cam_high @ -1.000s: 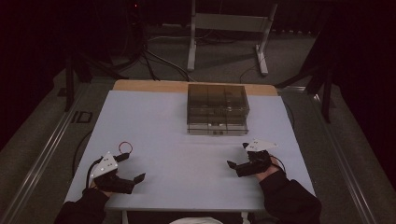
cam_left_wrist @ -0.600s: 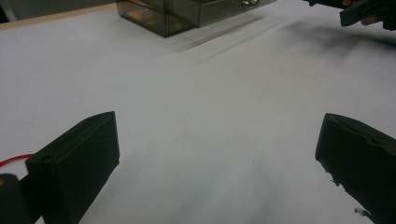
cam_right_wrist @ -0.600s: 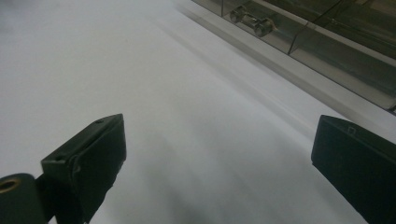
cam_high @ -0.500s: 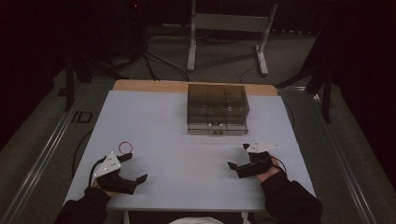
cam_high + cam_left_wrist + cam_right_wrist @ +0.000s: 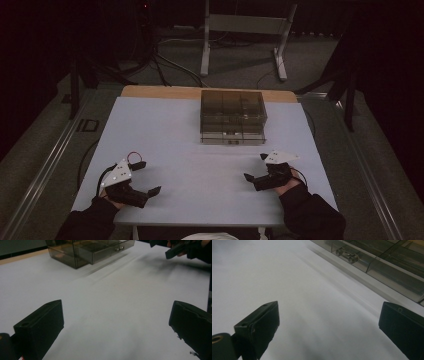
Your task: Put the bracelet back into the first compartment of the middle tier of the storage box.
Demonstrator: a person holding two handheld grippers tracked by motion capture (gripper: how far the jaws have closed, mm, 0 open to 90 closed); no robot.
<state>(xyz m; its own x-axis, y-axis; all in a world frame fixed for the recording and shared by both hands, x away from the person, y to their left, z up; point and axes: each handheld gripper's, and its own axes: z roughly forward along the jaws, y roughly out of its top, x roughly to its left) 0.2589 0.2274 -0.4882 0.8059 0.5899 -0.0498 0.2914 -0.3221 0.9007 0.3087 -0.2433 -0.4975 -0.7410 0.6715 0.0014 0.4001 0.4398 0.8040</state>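
Both tongs, left tongs and right tongs, spread, empty. Risk: light drawer box ahead may slide if its knob is yanked.

"ID" mark — on floor, left of table

**Around the work area**

I see a white table with a wooden strip along its far edge. Beyond it, a metal stand sits on the grey floor, with cables lying left of it.
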